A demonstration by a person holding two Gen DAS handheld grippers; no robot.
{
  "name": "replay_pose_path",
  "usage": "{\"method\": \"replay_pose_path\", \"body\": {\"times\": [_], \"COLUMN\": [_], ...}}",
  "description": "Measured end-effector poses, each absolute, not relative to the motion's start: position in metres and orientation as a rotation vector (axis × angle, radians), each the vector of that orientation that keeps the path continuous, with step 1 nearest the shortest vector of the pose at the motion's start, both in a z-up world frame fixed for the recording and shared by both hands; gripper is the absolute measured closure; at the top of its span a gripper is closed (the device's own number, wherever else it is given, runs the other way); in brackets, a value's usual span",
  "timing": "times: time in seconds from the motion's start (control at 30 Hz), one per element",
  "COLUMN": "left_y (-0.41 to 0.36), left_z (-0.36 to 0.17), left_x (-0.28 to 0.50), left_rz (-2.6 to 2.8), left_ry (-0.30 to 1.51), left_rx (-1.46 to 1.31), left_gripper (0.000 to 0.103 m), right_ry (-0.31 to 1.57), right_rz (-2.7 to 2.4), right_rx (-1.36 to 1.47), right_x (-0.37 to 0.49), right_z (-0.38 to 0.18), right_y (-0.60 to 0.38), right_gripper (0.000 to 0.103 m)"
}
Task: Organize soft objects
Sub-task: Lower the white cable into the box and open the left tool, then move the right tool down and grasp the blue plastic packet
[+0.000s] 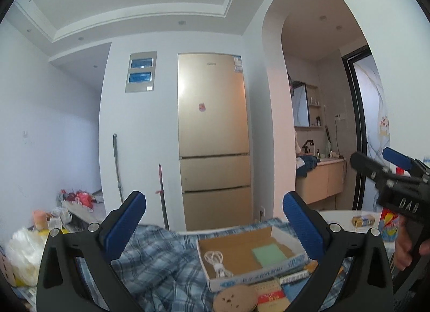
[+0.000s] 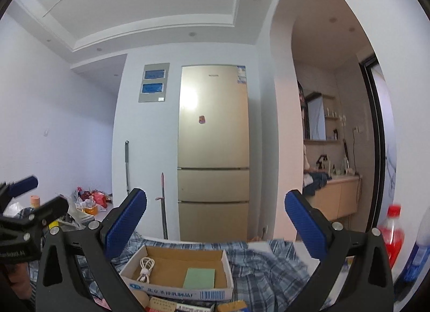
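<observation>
Jaws of both grippers spread above plaid cloth (image 2: 268, 271) and box (image 2: 177, 285).

Plaid cloth (image 2: 268, 271) over table (image 1: 341, 215); box (image 2: 177, 275)

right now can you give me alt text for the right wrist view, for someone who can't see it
The open right hand-held gripper hovers over a shallow cardboard box resting on blue plaid cloth; inside the box lie a coiled white cable and a green pad. Behind stands a gold fridge; a red-capped bottle is at right.
</observation>
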State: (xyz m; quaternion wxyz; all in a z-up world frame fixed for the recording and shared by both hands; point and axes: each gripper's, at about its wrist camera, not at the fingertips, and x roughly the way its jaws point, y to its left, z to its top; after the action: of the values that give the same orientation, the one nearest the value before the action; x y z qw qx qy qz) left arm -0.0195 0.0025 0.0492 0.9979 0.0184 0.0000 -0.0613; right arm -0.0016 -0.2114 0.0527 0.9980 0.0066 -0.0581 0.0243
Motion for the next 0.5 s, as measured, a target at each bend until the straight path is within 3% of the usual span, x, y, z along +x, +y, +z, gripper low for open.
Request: {"method": "replay_pose_path", "body": {"times": [0.23,0.5], "left_y": [0.000,-0.005], "left_z": [0.008,-0.009], "left_x": [-0.010,0.019], "left_rz": [-0.110,-0.139], "left_ry": [0.027,0.190], "left_rx": [0.068,0.087], "left_gripper": [0.000,0.000], "right_ry": [-0.078,0.156], "right_rz": [0.031,0.067], "right_rx": [0.025,0.034], "right_x": [0.010,0.045], "right_z": [0.020,0.000], "right_y": [-0.218,-0.220], "right_gripper": [0.000,0.000]}}
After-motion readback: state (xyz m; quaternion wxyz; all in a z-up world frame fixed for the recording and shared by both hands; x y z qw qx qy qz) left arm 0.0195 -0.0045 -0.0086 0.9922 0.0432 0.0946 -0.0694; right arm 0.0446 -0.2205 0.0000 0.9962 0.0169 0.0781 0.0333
